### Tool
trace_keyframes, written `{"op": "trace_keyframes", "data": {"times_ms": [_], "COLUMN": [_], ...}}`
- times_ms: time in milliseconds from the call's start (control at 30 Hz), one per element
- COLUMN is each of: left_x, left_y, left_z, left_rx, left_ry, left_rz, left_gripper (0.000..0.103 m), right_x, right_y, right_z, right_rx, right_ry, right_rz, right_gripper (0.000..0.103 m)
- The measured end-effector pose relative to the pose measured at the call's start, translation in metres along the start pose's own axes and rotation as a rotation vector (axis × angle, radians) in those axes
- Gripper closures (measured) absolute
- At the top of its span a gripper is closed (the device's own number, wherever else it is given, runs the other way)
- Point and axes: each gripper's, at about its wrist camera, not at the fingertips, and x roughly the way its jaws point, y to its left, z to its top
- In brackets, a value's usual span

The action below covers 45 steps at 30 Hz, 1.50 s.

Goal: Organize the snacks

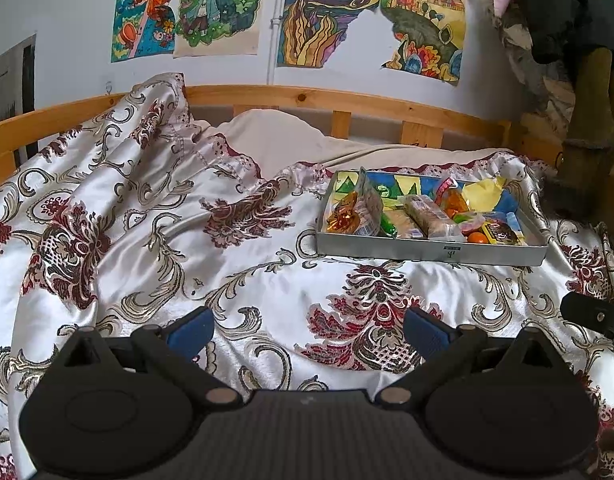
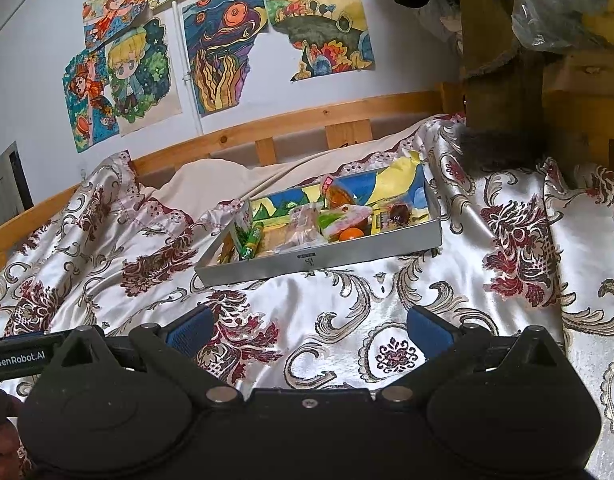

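Note:
A shallow grey box (image 1: 427, 249) (image 2: 347, 254) rests on the floral bedspread (image 1: 147, 240), filled with wrapped snacks. Among them are a gold-wrapped sweet (image 1: 341, 216), a green tube (image 2: 251, 242), clear-wrapped biscuit packs (image 1: 435, 218), an orange (image 2: 351, 234) and a yellow packet (image 1: 483, 192). My left gripper (image 1: 309, 330) hovers open over the bedspread, well short of the box and to its left, nothing between the blue pads. My right gripper (image 2: 309, 330) is open too, empty, in front of the box.
A wooden bed rail (image 1: 307, 98) runs behind the bedding, with colourful drawings (image 1: 211, 8) on the wall above. Clothes and a wooden post (image 2: 503, 60) crowd the right side. Part of the other gripper (image 1: 595, 316) shows at the right edge in the left wrist view.

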Motion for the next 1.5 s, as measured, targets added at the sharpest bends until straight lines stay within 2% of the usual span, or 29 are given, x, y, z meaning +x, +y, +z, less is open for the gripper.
{"op": "trace_keyframes", "data": {"times_ms": [1500], "left_x": [0.0027], "left_y": [-0.0006], "left_z": [-0.0009], "left_rx": [0.011], "left_ry": [0.015], "left_rz": [0.016], "left_gripper": [0.000], "right_x": [0.0011], "right_y": [-0.0001], "right_z": [-0.0017], "right_rx": [-0.003], "right_ry": [0.009], "right_rz": [-0.004], "right_gripper": [0.001]}}
